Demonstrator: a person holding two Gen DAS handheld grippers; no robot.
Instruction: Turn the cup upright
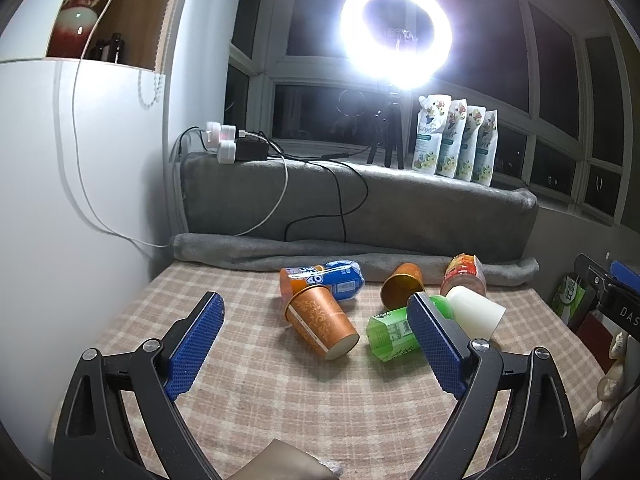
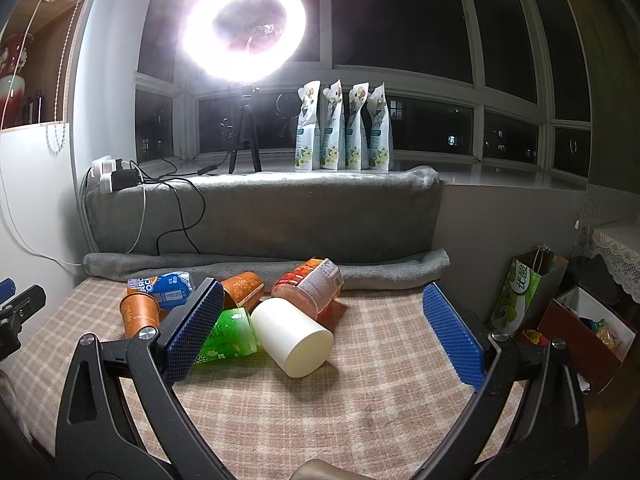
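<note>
Several cups lie on their sides on a checked cloth [image 1: 280,392]. An orange patterned paper cup [image 1: 324,326] lies ahead of my open, empty left gripper [image 1: 316,308], its base toward me. A second orange cup [image 1: 401,285] lies behind with its mouth facing me. A white cup [image 2: 292,336] lies between the jaws of my open, empty right gripper [image 2: 320,300], base toward me; it also shows in the left wrist view [image 1: 476,312]. A green clear cup [image 2: 228,334] lies by the right gripper's left finger [image 2: 196,332].
A blue-labelled bottle [image 1: 340,278] and a red-orange clear cup [image 2: 310,284] lie toward the back. A rolled grey blanket [image 2: 260,260] and grey cushion bound the far edge. Cables hang at back left. A green paper bag [image 2: 520,296] and a red box [image 2: 584,340] stand off the right edge.
</note>
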